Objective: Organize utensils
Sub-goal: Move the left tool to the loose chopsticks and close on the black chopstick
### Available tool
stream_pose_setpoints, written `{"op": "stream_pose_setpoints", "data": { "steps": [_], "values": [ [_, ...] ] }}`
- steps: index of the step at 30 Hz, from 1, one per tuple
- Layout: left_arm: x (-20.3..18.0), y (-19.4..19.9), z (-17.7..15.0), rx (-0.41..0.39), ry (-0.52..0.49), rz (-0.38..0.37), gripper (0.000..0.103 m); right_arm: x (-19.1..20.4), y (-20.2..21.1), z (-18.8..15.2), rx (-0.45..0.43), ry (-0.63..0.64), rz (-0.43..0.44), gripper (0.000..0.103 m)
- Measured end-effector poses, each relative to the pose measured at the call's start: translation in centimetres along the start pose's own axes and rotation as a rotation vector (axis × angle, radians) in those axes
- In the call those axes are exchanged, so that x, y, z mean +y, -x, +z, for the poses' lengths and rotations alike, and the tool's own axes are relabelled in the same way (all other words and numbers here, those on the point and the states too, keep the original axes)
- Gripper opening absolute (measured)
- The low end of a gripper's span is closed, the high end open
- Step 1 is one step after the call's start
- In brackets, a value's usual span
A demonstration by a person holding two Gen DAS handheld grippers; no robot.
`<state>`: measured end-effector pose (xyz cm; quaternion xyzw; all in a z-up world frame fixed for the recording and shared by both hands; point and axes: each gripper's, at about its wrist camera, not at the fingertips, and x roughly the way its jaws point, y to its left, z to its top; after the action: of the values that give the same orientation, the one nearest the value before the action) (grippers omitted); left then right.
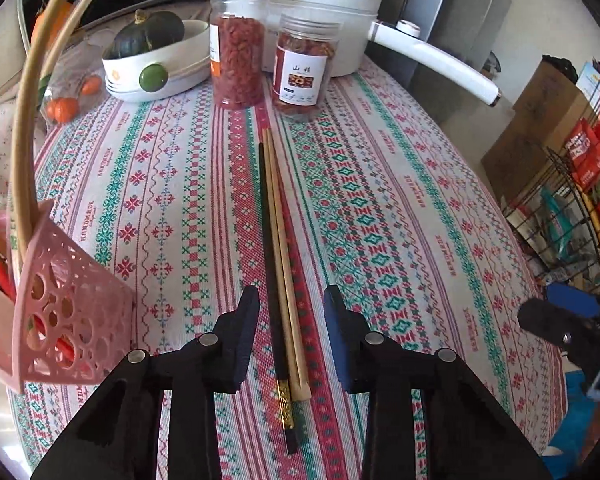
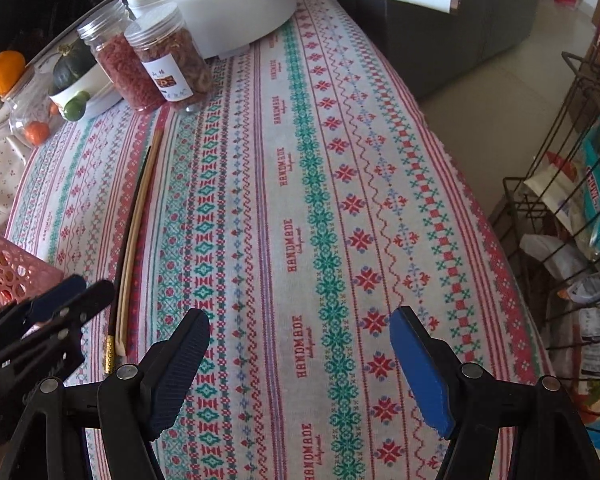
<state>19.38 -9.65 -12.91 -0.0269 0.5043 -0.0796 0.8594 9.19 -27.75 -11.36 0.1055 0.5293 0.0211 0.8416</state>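
Right now the chopsticks (image 1: 278, 264), one black with a gold band and two pale wooden ones, lie side by side along a red stripe of the tablecloth (image 2: 340, 200), running from the jars toward the camera. The left gripper (image 1: 291, 300) hangs over their near ends, its fingers apart on either side of the bundle with cloth showing in both gaps. The right gripper (image 2: 300, 324) hovers over bare cloth to the right, fingers spread wide with nothing between them.

Open cloth stretches on the right up to the table's edge, where a wire rack (image 2: 572, 184) of packets stands close by. At the left edge sits a pink perforated holder (image 1: 60, 312). Two jars (image 1: 268, 52) and a white pot (image 1: 312, 12) block the far end. "HANDMADE" repeats along the cloth; the smaller jar's label shows Chinese characters, too small to read surely.
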Motion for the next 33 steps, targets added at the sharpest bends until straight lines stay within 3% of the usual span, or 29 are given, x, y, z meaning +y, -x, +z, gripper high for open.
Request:
{"op": "stream_pose_setpoints", "data": {
  "steps": [7, 13, 22, 33],
  "values": [
    [-0.2, -2.2, 1.8, 0.013, -0.005, 0.064, 0.017, 0.1, -0.6, 0.1, 0.017, 0.006, 0.014, 0.079],
    [0.5, -3.5, 2.9, 0.037, 0.045, 0.056, 0.009, -0.4, -0.7, 0.1, 0.019, -0.015, 0.024, 0.079],
    [0.9, -4.7, 3.9, 0.044, 0.072, 0.071, 0.008, -1.8, -0.6, 0.6, 0.015, -0.064, 0.026, 0.079],
    [0.5, -5.6, 5.3, 0.049, 0.045, 0.146, 0.008, -2.4, -1.0, 0.7, 0.028, -0.080, 0.026, 0.079]
  ]
}}
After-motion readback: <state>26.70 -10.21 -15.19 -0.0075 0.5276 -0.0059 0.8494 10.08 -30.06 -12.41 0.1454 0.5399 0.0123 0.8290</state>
